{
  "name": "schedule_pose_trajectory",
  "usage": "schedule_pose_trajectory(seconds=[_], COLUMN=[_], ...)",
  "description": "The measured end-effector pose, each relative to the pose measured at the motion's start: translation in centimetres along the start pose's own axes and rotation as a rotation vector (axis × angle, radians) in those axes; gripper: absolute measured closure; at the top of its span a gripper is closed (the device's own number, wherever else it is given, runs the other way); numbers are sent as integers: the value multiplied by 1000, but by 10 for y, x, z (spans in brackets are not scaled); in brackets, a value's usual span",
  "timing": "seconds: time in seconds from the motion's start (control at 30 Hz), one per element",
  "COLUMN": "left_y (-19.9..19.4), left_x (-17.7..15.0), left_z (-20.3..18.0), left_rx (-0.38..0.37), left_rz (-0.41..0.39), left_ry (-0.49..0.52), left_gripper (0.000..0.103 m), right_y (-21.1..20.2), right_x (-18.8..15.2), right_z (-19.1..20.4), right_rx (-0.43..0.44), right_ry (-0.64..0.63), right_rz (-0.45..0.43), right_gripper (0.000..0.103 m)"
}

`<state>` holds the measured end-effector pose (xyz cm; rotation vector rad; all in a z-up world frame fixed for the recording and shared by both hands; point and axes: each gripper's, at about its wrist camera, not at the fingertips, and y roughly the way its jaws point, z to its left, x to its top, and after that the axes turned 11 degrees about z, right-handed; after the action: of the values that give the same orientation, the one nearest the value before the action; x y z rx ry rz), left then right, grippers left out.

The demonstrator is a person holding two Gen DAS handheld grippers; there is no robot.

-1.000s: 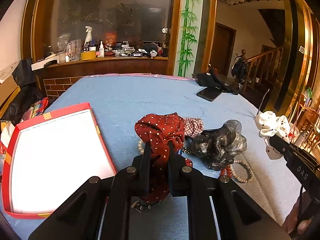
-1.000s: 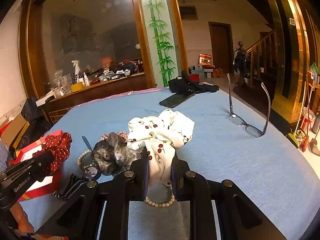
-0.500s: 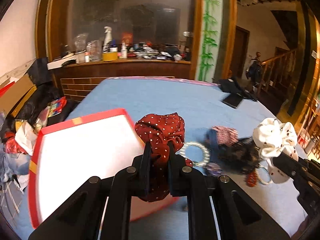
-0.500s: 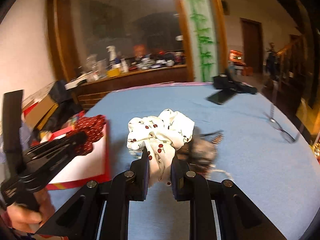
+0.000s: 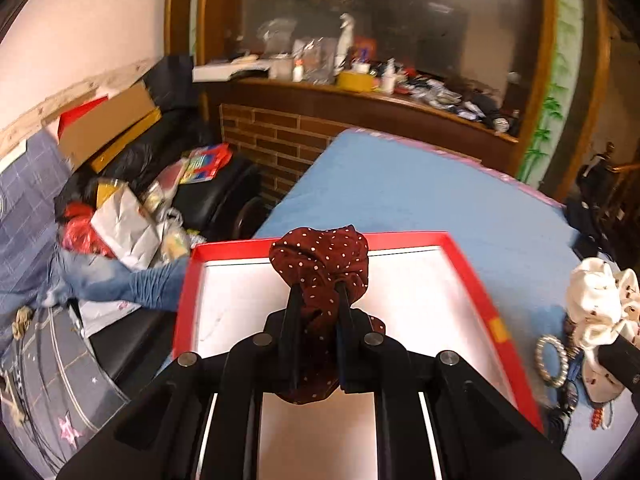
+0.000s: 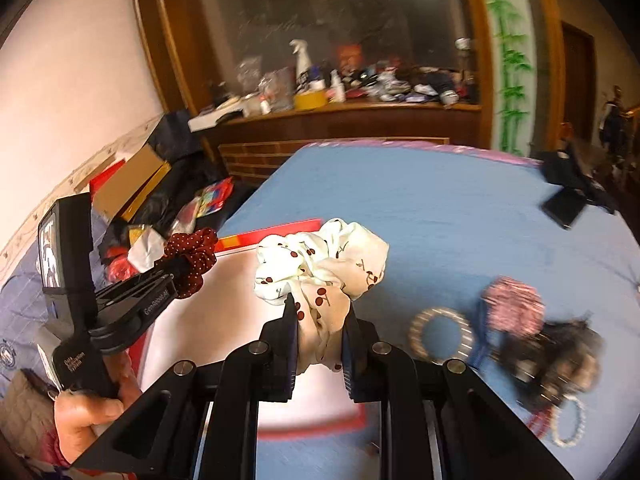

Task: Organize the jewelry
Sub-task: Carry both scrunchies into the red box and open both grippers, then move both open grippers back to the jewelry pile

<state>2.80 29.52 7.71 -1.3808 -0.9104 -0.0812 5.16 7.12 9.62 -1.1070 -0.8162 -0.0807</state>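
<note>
Both my tongs swung left since a second ago: left tongs [image 5: 316, 292] still pinching the red scrunchie [image 5: 320, 256], now over the tray [image 5: 468, 268]; right tongs [image 6: 318, 312] still pinching the white scrunchie [image 6: 320, 264] at the tray's edge, the bracelets [image 6: 440, 334] left on the bench [image 6: 420, 200].

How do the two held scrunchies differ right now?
The red scrunchie is dark red with small white dots; the white scrunchie is cream with red cherries. The red one sits in the left gripper, over the tray; the white one sits in the right gripper, at the tray's edge nearer the jewelry pile. Both are bunched fabric, pinched between shut fingers.
</note>
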Motion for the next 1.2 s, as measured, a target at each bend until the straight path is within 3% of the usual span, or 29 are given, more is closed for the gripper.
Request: schedule_pose_trajectory(seconds=[0.23, 0.5, 0.73, 0.87, 0.93, 1.2], left_y=[22, 40, 45, 47, 47, 38], left_x=[9, 14, 13, 13, 13, 13], left_z=[24, 40, 41, 42, 45, 44], left_rx=[32, 37, 28, 27, 24, 14], left_rz=[48, 109, 136, 144, 140, 98], left_ry=[-71, -134, -144, -150, -165, -164], left_gripper=[90, 90, 90, 88, 78, 60], right_y=[61, 132, 163, 173, 172, 143], right_x=[32, 57, 62, 61, 60, 61], right_z=[37, 35, 34, 31, 29, 25], right_rx=[11, 33, 18, 0, -5, 21], right_ry=[-52, 2, 18, 32, 34, 36], right_rz=[67, 187, 238, 259, 260, 212], right_gripper=[83, 83, 82, 75, 72, 47])
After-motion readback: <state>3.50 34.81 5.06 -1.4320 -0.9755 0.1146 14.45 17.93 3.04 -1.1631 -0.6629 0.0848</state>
